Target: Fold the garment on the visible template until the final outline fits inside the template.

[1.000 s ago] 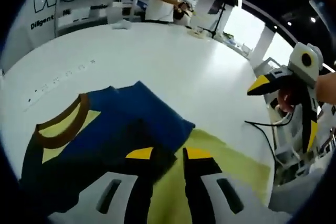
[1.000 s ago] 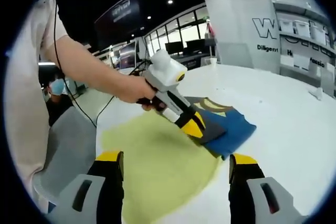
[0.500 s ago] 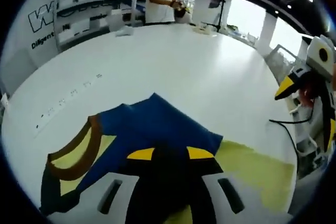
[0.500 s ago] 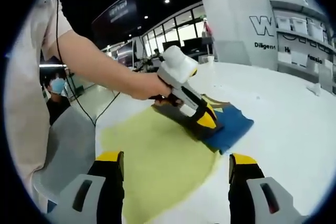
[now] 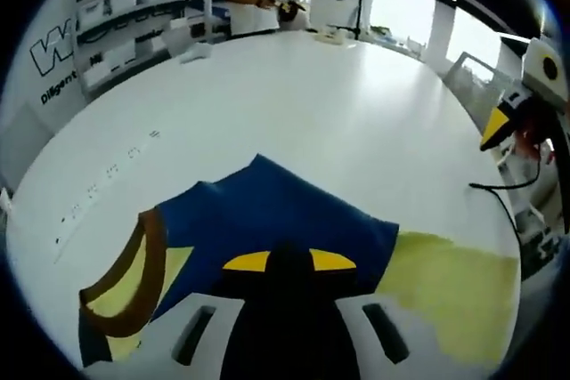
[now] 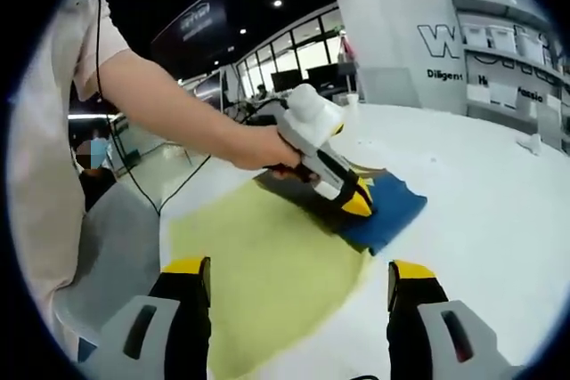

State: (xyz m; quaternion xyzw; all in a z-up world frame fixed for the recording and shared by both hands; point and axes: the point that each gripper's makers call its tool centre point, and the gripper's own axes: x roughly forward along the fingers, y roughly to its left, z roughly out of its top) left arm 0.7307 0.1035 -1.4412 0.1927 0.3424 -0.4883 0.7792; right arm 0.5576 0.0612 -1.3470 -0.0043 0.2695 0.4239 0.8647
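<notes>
**Two grippers, one on the garment, fold under way**

Left gripper view: left gripper [image 5: 289, 262] has its yellow tips nearly touching, pinched on a dark fold of the garment [image 5: 267, 211]. The garment, blue w/ a brown collar [image 5: 134, 273], lies on the white tabletop [image 5: 294, 104], partly over the yellow template [image 5: 450, 295]. Right gripper [image 5: 509, 117] hangs at the right edge, well apart from the cloth.

Right gripper view: right gripper [image 6: 298, 275] stands wide, holding nothing, above the template [image 6: 267, 282] near edge. The left gripper [image 6: 354, 200] sits on the garment [image 6: 392, 211], which reaches past the template's far side onto bare tabletop.

Risk, as I judge it: the pinch looks shallow, so cloth could slip mid-fold and bunch up. W/ only one gripper engaged, the free corner may drag, skewing the fold and leaving blue outside the template.
</notes>
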